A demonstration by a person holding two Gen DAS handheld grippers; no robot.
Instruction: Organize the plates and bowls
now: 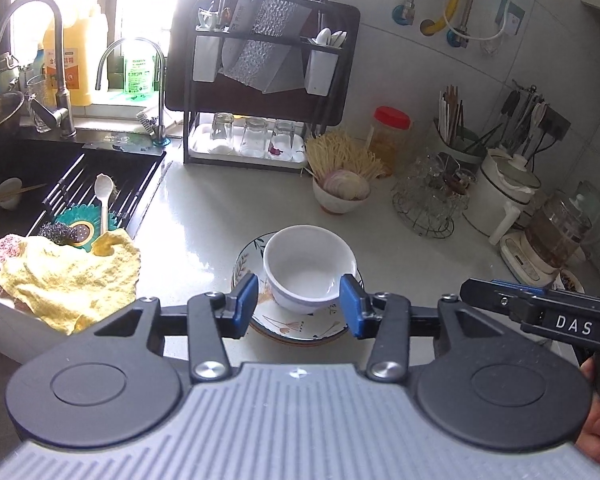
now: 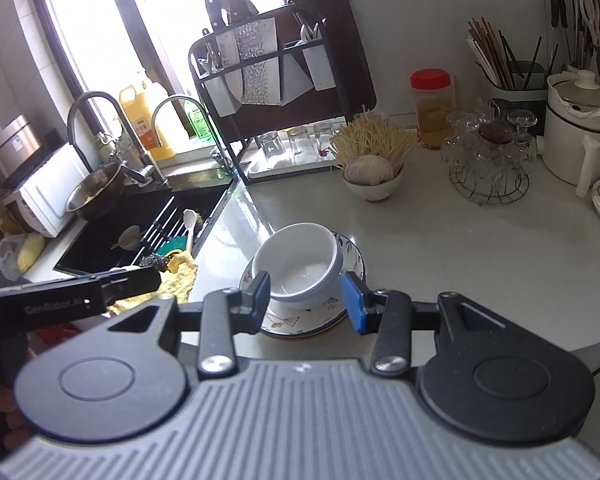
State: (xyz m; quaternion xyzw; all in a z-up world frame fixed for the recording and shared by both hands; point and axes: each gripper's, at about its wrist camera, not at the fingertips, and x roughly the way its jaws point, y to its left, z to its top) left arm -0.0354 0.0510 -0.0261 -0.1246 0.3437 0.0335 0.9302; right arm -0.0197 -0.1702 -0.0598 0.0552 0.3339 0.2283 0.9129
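White bowl point(image 1: 309, 266): seen standing upright and empty on a stack of floral-patterned plates point(image 1: 300, 326), which is set on the pale tabletop point(image 1: 204, 216) near its front edge. From the right wrist view the bowl appears tilted slightly, its rim raised on the far side.

Left gripper point(image 1: 298, 306): its blue-padded fingers point(image 1: 246, 304) are seen held apart, one on each side of the bowl's lower wall; no pad is seen pressing on the bowl, and nothing is held.

Right gripper point(image 2: 309, 300): its fingers point(image 2: 354, 306) are likewise seen parted at a moderate width, framing the same bowl and plates without contact; nothing is gripped. Each gripper's black body is visible at the edge of the other's view, with part of a hand point(image 1: 598, 436) behind the right one.

Second bowl point(image 1: 340, 196): placed further back on the tabletop, filled with pale round slices, with a bundle of dry noodles point(image 1: 346, 156) just behind it.

Sink point(image 1: 60, 184): located to the left, black, holding a small bowl with chopsticks, a white spoon point(image 1: 102, 204) and a scrubber; a yellow cloth point(image 1: 68, 276) is draped over its near corner.

Dish rack point(image 1: 260, 80): set at the back, with upturned glasses on its lower tray.
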